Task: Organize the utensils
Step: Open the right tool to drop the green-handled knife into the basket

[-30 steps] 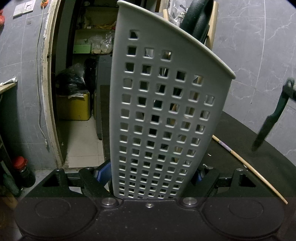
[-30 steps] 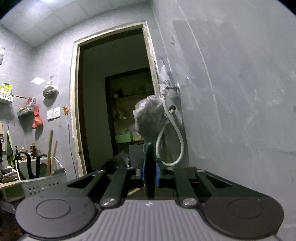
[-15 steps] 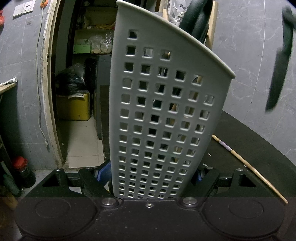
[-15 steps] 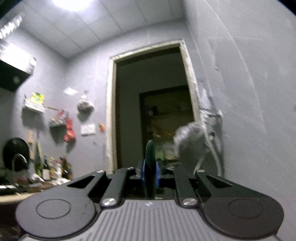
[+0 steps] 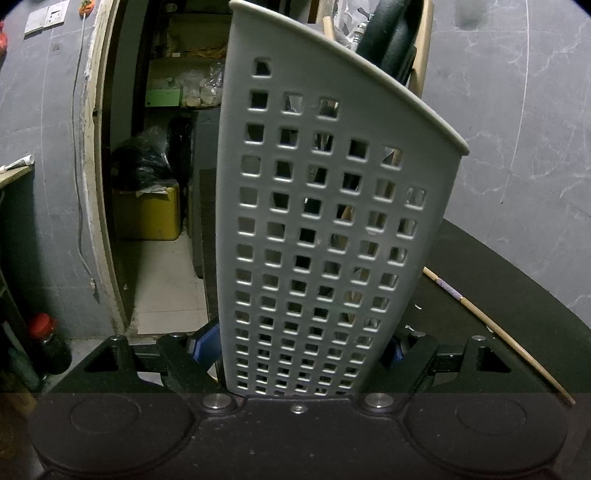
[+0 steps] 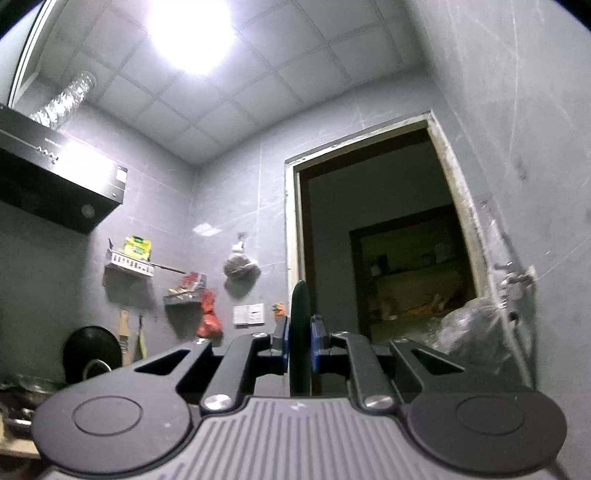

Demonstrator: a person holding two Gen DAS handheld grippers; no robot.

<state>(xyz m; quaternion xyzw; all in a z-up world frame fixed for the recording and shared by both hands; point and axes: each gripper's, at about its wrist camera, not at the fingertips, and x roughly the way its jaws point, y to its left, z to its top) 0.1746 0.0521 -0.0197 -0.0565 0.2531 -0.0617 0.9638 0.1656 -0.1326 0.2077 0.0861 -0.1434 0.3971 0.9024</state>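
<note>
A utensil basket [image 5: 332, 229] stands on the counter [image 5: 498, 295], a chopstick [image 5: 491, 328] lying to its right.

Matt grey plastic holder [image 5: 332, 221]; bare wooden chopstick [image 5: 491, 325] beside it.

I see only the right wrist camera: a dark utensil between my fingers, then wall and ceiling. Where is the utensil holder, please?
Observer: In the left wrist view, the grey perforated holder stands upright, clamped between the fingers of the left gripper.
Operator: Does it hold something already?
Observer: Yes, black handles and a wooden handle rise above its rim.
Operator: Does anything lie on the table?
Observer: One wooden chopstick lies on the dark table, to the right of the holder.
</note>
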